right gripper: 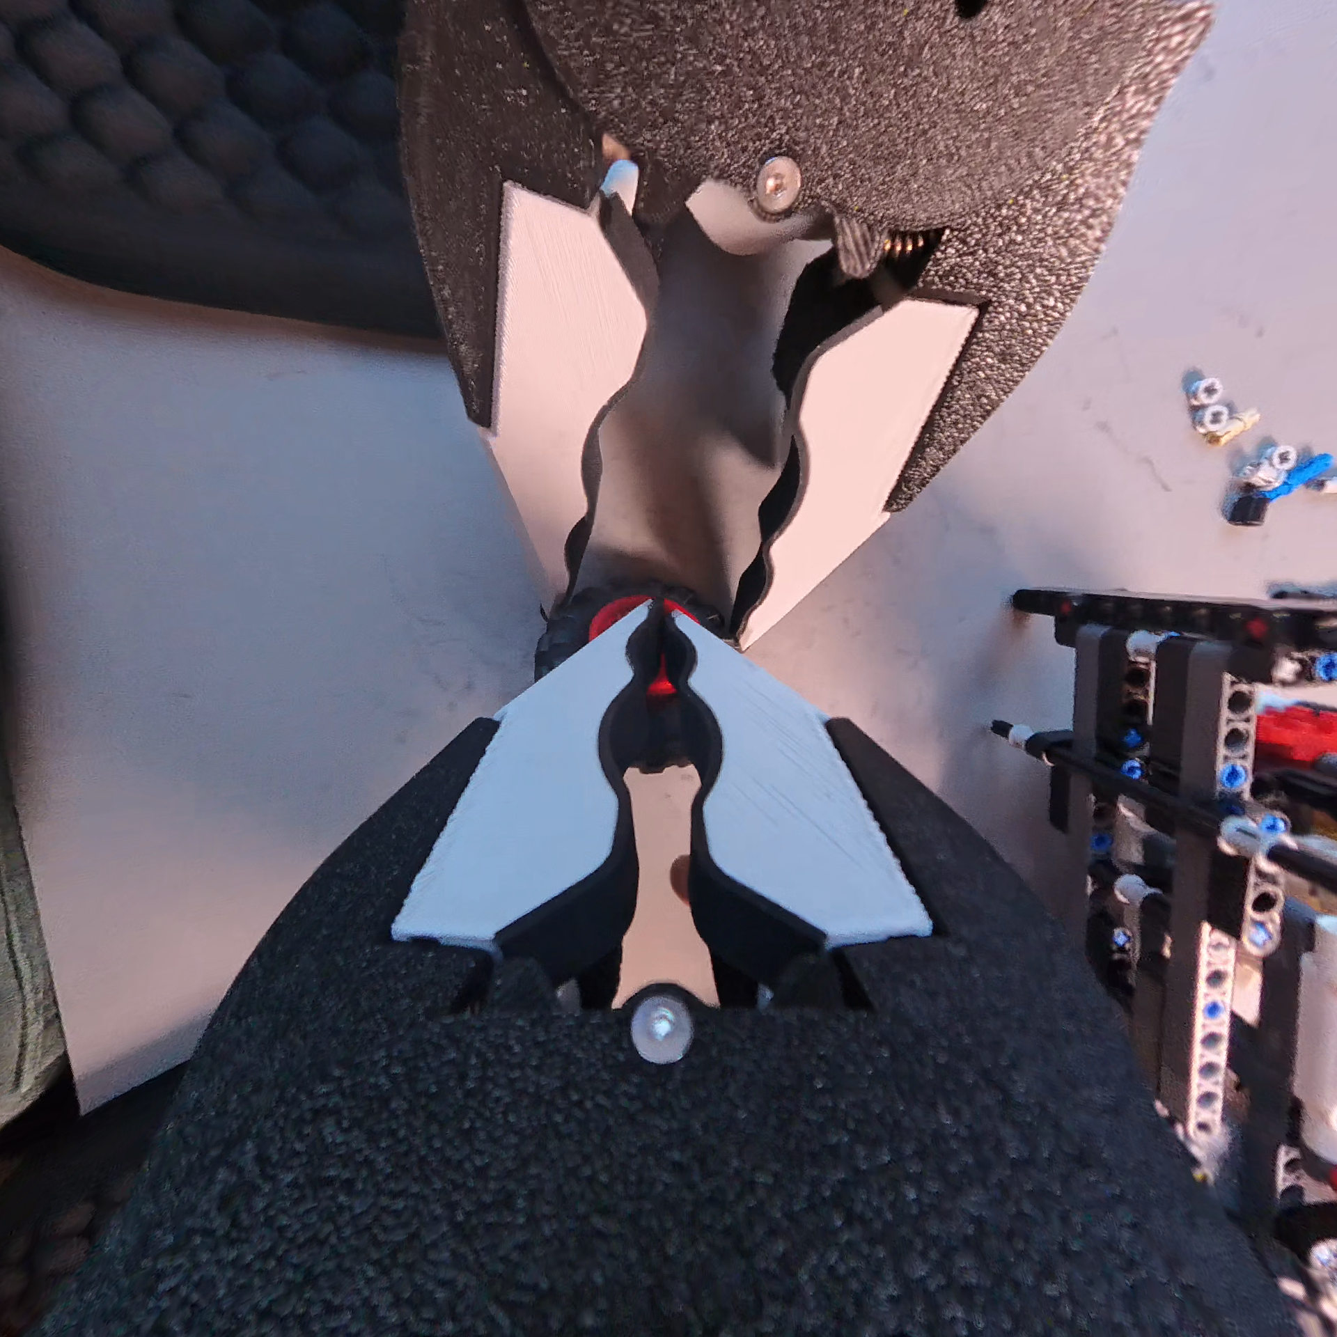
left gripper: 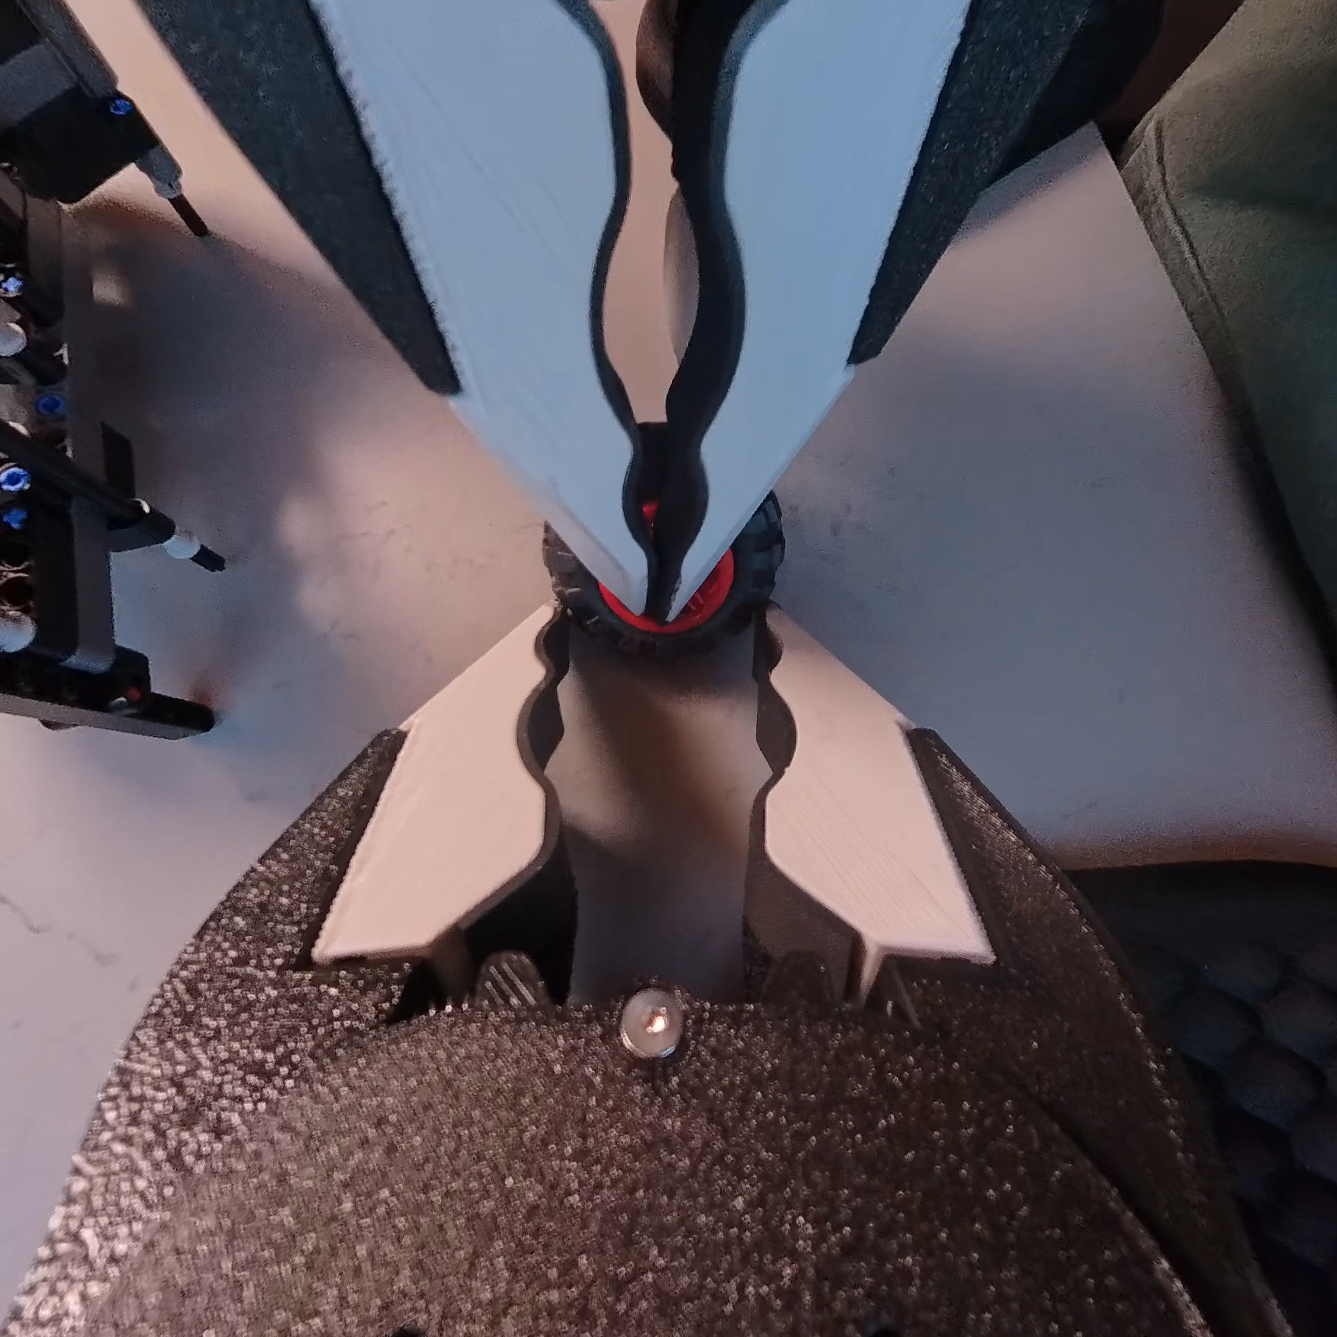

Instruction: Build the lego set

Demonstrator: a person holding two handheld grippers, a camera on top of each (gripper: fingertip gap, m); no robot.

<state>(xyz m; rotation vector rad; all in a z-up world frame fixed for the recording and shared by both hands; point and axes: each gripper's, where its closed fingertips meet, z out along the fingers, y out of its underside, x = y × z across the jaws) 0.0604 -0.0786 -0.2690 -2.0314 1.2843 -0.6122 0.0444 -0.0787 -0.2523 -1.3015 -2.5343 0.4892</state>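
A small wheel with a black tyre point(left gripper: 761, 550) and a red hub point(left gripper: 707, 599) hangs between both grippers above the white table point(left gripper: 1013, 579). My left gripper point(left gripper: 658, 622) reaches in from below with its fingertips pressed on either side of the tyre. My right gripper point(left gripper: 660, 613) comes from above, pinched shut with its tips on the red hub. In the right wrist view my right gripper point(right gripper: 658, 609) is closed on the hub point(right gripper: 615, 616), and the left gripper point(right gripper: 650, 619) straddles the tyre point(right gripper: 550, 651) from the top.
A black and grey Lego Technic frame with blue pins point(right gripper: 1194, 796) stands to the right in the right wrist view and at the left edge of the left wrist view point(left gripper: 72, 579). Loose small pieces point(right gripper: 1244, 463) lie beyond it. A dark quilted cushion point(right gripper: 181, 145) borders the table. The tips of both grippers are at nearly the same place.
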